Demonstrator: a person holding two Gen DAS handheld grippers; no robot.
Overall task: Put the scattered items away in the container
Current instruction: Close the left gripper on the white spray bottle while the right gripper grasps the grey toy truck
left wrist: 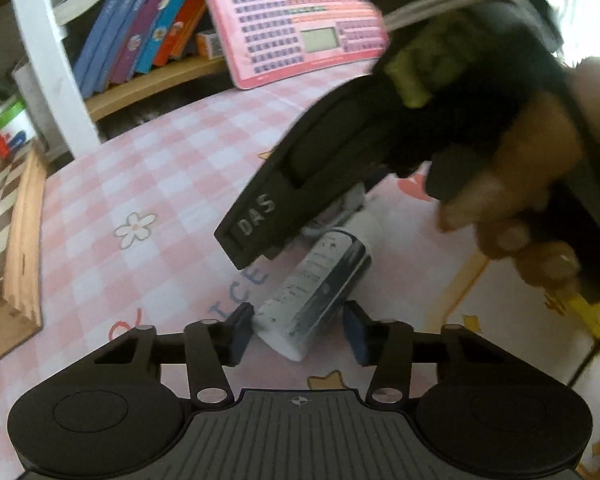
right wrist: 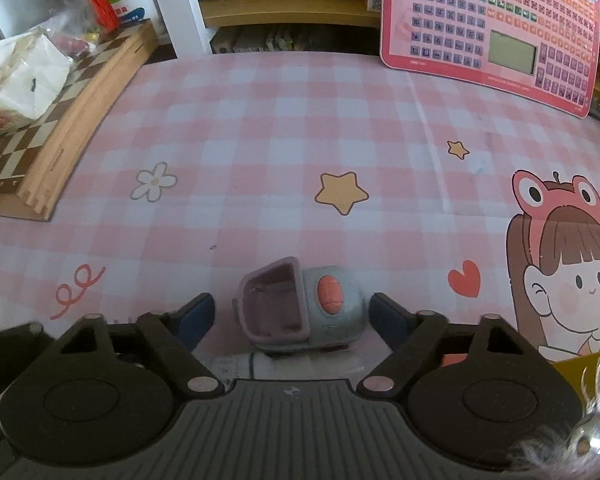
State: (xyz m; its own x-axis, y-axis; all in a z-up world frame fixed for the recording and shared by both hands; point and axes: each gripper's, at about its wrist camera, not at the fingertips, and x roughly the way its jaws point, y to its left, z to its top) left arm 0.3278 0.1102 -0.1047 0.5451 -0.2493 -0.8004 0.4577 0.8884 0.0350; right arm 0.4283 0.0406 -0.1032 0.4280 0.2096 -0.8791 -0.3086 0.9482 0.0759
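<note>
A white bottle [left wrist: 316,280] with a dark printed label lies on the pink checked tablecloth [left wrist: 148,168], slanting away from me. My left gripper [left wrist: 299,332] straddles its near end: the left pad [left wrist: 242,330] is against it and a thin gap shows at the right pad [left wrist: 356,334]. In the right wrist view a small toy truck [right wrist: 304,308] with a pink bucket, grey-blue body and orange wheel sits between the fingers of my right gripper [right wrist: 292,310]. That gripper is open, with room on both sides of the truck. A yellow container edge [right wrist: 580,364] shows at the right.
A hand [left wrist: 532,200] holds the right tool's black body [left wrist: 340,152] just above the bottle. A wooden chessboard box [right wrist: 60,128] lies left, with a tissue pack [right wrist: 20,76] on it. A pink keyboard toy [right wrist: 496,28] leans at the back against the bookshelf [right wrist: 288,12].
</note>
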